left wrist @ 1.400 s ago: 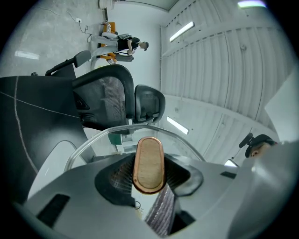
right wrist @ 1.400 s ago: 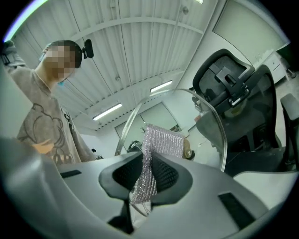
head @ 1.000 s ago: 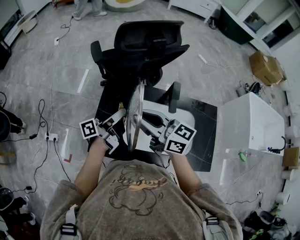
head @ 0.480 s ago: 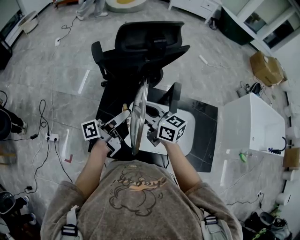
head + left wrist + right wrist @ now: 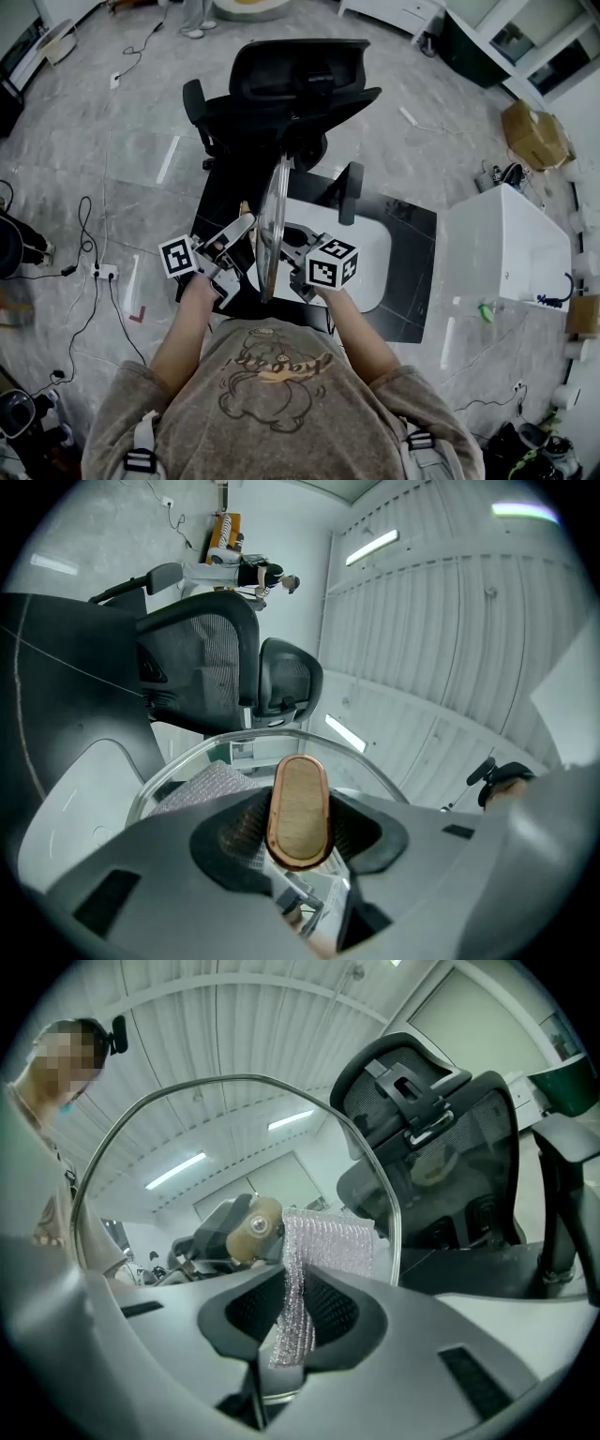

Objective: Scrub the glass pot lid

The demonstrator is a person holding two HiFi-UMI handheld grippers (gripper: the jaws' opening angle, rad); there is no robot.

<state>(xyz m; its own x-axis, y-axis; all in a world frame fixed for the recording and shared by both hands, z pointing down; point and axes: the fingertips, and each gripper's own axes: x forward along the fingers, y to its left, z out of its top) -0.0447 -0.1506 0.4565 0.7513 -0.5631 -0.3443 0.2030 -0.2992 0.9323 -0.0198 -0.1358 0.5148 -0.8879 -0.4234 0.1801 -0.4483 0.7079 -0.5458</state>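
Note:
The glass pot lid (image 5: 273, 223) stands on edge in front of me, seen edge-on in the head view. My left gripper (image 5: 228, 246) is shut on the lid's wooden knob (image 5: 298, 810), which fills the gap between its jaws (image 5: 298, 829). My right gripper (image 5: 291, 253) is on the lid's other side, shut on a silver mesh scrub cloth (image 5: 314, 1258). The cloth lies against the glass (image 5: 216, 1147) and shows through it in the left gripper view (image 5: 199, 789). The knob (image 5: 254, 1226) shows through the glass just left of the cloth.
A black office chair (image 5: 281, 94) stands right behind the lid, its armrest (image 5: 349, 192) close on the right. A white tray (image 5: 370, 251) lies on a black mat (image 5: 412, 253) underneath. A white cabinet (image 5: 506, 248) is at the right, cables (image 5: 89, 272) at the left.
The right gripper has sunk down along the lid's face with the scrub cloth, closing in on the glass. The left gripper and the lid have barely shifted.

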